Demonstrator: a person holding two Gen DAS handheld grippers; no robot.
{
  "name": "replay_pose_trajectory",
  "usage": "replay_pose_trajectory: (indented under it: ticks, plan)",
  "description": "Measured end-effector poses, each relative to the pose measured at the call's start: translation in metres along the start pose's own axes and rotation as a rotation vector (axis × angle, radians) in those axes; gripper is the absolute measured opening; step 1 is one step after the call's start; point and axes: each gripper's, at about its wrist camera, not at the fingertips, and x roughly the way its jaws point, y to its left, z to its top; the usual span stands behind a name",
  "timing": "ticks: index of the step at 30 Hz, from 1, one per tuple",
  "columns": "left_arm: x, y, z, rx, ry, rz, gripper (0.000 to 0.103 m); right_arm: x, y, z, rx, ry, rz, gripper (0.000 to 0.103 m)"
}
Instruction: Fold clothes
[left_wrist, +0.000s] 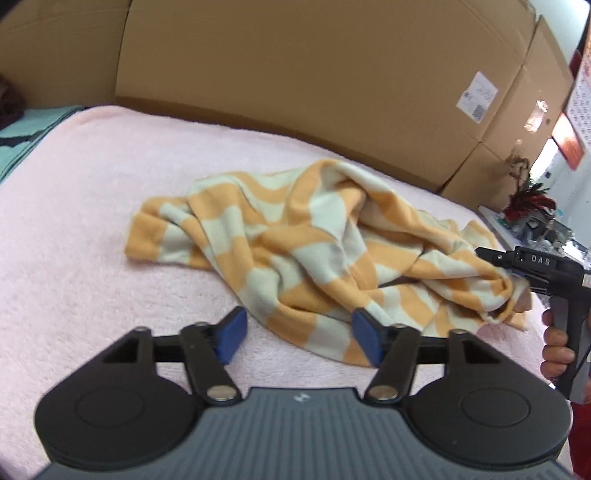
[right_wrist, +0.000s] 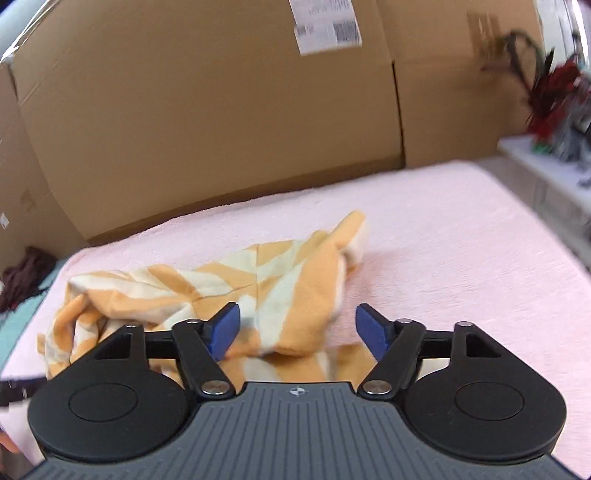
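We see the striped cloth (left_wrist: 295, 251) lying crumpled in a loose heap on the pink blanket (left_wrist: 92, 229), in front of the cardboard boxes (left_wrist: 295, 74) — not folded, not flat. Our left gripper (left_wrist: 295, 338) hangs over its near edge with the blue pads spread apart, holding nothing. Our right gripper (right_wrist: 295, 334) hovers over the other end, likewise spread and empty. We judge the step in hand is taking hold to spread the cloth flat — each gripper needs a clean single edge or corner, not a bunch of layers.
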Motion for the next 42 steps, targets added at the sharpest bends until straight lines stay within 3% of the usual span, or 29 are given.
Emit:
replay_pose_trajectory:
  ticks: [1,2,3,4,6,9,13,15,18,21,23,26,29,30,31,32,33,34,37,39,41,42]
  plan:
    - [0.004,-0.003,0.000,0.009,-0.008,0.012,0.061,0.005,0.000,0.001,0.025,0.012,0.016,0.031]
    - [0.008,-0.005,0.001,0.017,-0.015,0.023,0.054,0.006,0.000,0.003,0.047,0.011,0.034,0.025]
    - [0.011,-0.008,0.004,0.023,-0.015,0.027,0.032,0.003,0.001,0.004,0.065,-0.014,0.046,0.019]
    - [0.015,-0.010,0.007,0.028,-0.014,0.030,0.019,-0.005,0.003,0.005,0.063,-0.050,0.052,0.018]
    - [0.015,-0.009,0.015,0.001,-0.023,0.009,0.014,-0.030,0.008,0.009,0.051,-0.136,0.071,0.017]
    - [-0.014,-0.006,0.033,-0.011,-0.131,-0.060,0.003,-0.079,0.004,0.012,0.058,-0.269,0.147,0.015]
    - [-0.053,0.004,0.048,0.004,-0.216,-0.078,0.003,-0.142,-0.003,0.006,0.024,-0.396,0.250,0.005]
    - [-0.072,0.010,0.053,0.016,-0.248,-0.076,0.003,-0.160,-0.005,-0.001,-0.033,-0.384,0.288,0.006]
    - [-0.101,0.019,0.061,0.034,-0.296,-0.071,0.003,-0.171,0.003,-0.014,-0.179,-0.293,0.296,0.008]
    - [-0.114,0.032,0.054,0.057,-0.283,0.018,0.004,-0.169,0.015,-0.029,-0.348,-0.173,0.272,0.011]
    - [-0.123,0.043,0.049,0.050,-0.281,0.080,0.001,-0.168,0.018,-0.033,-0.404,-0.148,0.258,0.014]
    - [-0.138,0.061,0.044,0.028,-0.278,0.158,0.001,-0.169,0.013,-0.028,-0.401,-0.154,0.266,0.015]
    - [-0.144,0.077,0.038,-0.002,-0.262,0.216,0.004,-0.174,0.003,-0.020,-0.325,-0.223,0.325,0.019]
    - [-0.138,0.079,0.036,-0.004,-0.246,0.217,0.009,-0.174,0.000,-0.018,-0.283,-0.247,0.338,0.029]
    - [-0.133,0.081,0.034,-0.006,-0.229,0.217,0.024,-0.169,-0.002,-0.015,-0.253,-0.254,0.316,0.041]
    - [-0.121,0.080,0.033,0.001,-0.209,0.203,0.033,-0.163,-0.002,-0.013,-0.228,-0.257,0.274,0.068]
    - [-0.109,0.078,0.032,0.007,-0.188,0.189,0.048,-0.154,-0.001,-0.011,-0.208,-0.257,0.231,0.083]
    - [-0.097,0.077,0.030,0.014,-0.168,0.175,0.059,-0.144,0.001,-0.009,-0.201,-0.249,0.201,0.083]
    - [-0.060,0.073,0.027,0.034,-0.106,0.134,0.074,-0.107,0.012,-0.003,-0.187,-0.153,0.174,0.082]
    - [-0.034,0.070,0.026,0.033,-0.057,0.125,0.074,-0.080,0.022,-0.003,-0.176,-0.059,0.204,0.074]
    - [-0.015,0.070,0.025,-0.003,0.002,0.087,0.062,-0.059,0.037,-0.009,-0.208,0.014,0.237,0.071]
    - [-0.013,0.066,0.024,0.015,-0.018,0.089,0.053,-0.051,0.045,-0.014,-0.235,0.045,0.246,0.071]
